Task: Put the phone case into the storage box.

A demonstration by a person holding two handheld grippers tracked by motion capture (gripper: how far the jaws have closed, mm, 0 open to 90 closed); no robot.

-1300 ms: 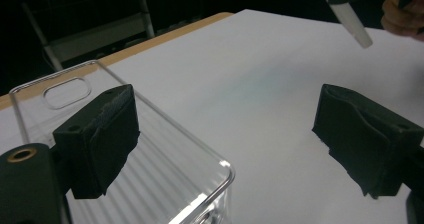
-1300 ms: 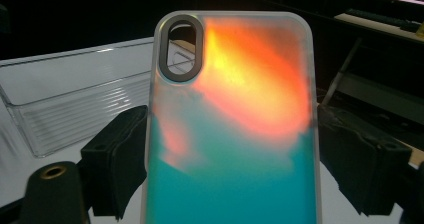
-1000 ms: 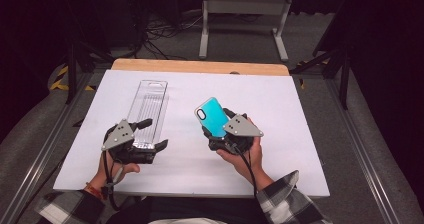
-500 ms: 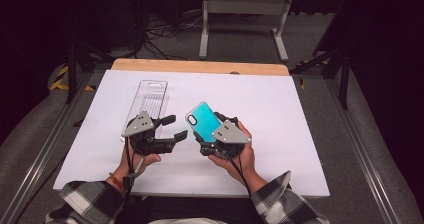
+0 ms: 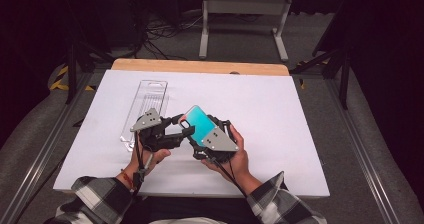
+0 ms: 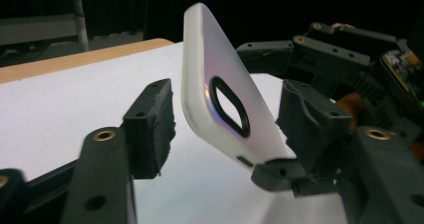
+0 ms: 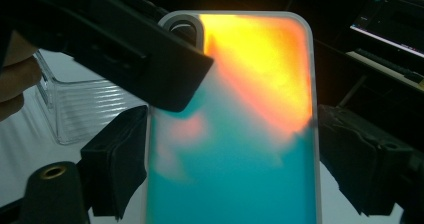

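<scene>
Now | phone case raised above white table, long axis tilted up and away, camera cutout end far | right gripper clamped across its sides | left gripper half-wide, just been closing, jaws straddling case's upper end, not pressing.

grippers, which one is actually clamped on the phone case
The right gripper: its jaws press both long edges of the phone case. The left gripper only straddles its corner.

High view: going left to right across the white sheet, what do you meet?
Clear plastic package → left gripper → phone case, held up off the sheet → right gripper, shut on the case's sides → bare white sheet.
</scene>
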